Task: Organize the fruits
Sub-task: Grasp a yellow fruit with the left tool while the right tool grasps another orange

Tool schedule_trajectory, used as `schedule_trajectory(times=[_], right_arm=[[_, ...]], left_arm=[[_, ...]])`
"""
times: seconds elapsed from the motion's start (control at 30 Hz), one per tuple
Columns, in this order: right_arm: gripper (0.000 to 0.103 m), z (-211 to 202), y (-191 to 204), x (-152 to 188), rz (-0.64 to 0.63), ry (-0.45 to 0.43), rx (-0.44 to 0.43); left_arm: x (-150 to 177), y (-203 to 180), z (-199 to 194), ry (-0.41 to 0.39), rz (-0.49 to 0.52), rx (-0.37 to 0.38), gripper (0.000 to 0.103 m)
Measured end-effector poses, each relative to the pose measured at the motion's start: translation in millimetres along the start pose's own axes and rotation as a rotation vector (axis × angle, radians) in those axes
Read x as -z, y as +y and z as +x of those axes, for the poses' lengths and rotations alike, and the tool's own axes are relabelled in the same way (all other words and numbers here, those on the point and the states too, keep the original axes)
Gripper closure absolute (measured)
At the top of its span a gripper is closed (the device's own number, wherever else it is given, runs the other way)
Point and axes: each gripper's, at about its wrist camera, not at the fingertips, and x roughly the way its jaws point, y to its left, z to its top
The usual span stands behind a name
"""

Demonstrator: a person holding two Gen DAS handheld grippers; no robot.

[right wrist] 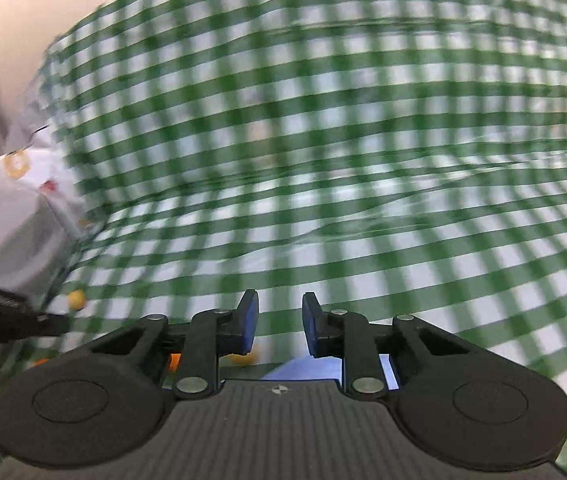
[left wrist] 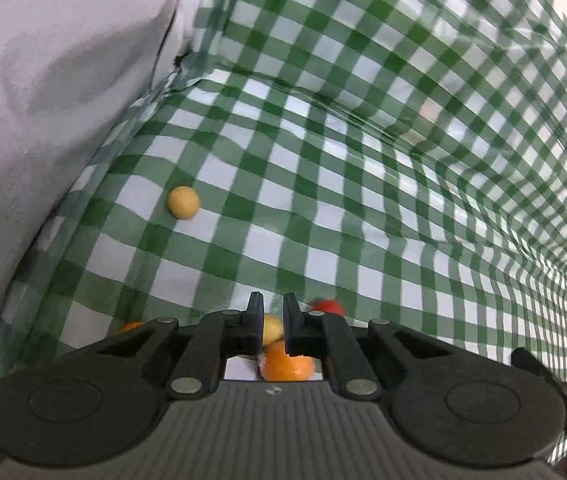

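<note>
Left gripper (left wrist: 273, 312) is hovering at the bottom centre of its view over the green checked cloth (left wrist: 363, 160), jaws drawn together, gripping nothing. Behind its fingers a pale yellow fruit (left wrist: 272, 327), an orange one (left wrist: 287, 366) and a red one (left wrist: 328, 307) are lying on the cloth; a yellow ball-shaped fruit (left wrist: 183, 202) is sitting alone, left of centre, near grey fabric (left wrist: 43, 100). Right gripper (right wrist: 280, 316) view is blurring; jaws pulled in with a narrow gap, nothing between them.
</note>
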Motion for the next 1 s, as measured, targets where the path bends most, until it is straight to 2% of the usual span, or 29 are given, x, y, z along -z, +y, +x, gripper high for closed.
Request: schedule_trajectory(times=[0.13,0.23,0.27,0.3,0.43,0.57,0.67,0.77,1.0], right_arm=[[0.076,18.8,30.3,3.4,-0.083,0.044,-0.071],[0.076,34.8,46.9,8.5,-0.128,0.091,-0.068],[0.074,38.7,50.4,9.4,-0.124,0.093,-0.091],[0.068,43.2,54.1,11.4,-0.130,0.098,-0.105],[0.060,63.5,68.2,22.8,-0.182,0.121,-0.085],[0.060,83.7,75.4,23.4,-0.193,0.129,-0.077],[0.060,96.4,75.2,27.8,-0.209,0.173,-0.020],[0.060,100.9,68.6,27.0,-0.170,0.182,-0.020],[0.060,116.9,70.0,31.1,-0.174,0.225,-0.029]], left_arm=[[1.0,7.3,13.8,0.035,-0.040,0.007,0.094],[0.4,11.4,21.8,0.057,-0.062,0.013,0.091],[0.4,13.1,23.1,0.060,-0.067,0.014,0.089],[0.1,13.3,25.4,0.068,-0.071,0.011,0.089],[2.9,15.0,34.2,0.101,-0.093,0.030,0.075],[4.0,13.2,41.3,0.117,-0.092,0.032,0.075],[3.5,12.6,46.4,0.124,-0.096,0.030,0.075],[3.4,10.3,52.8,0.134,-0.092,0.022,0.075],[6.8,5.2,61.5,0.148,-0.075,0.014,0.074]])
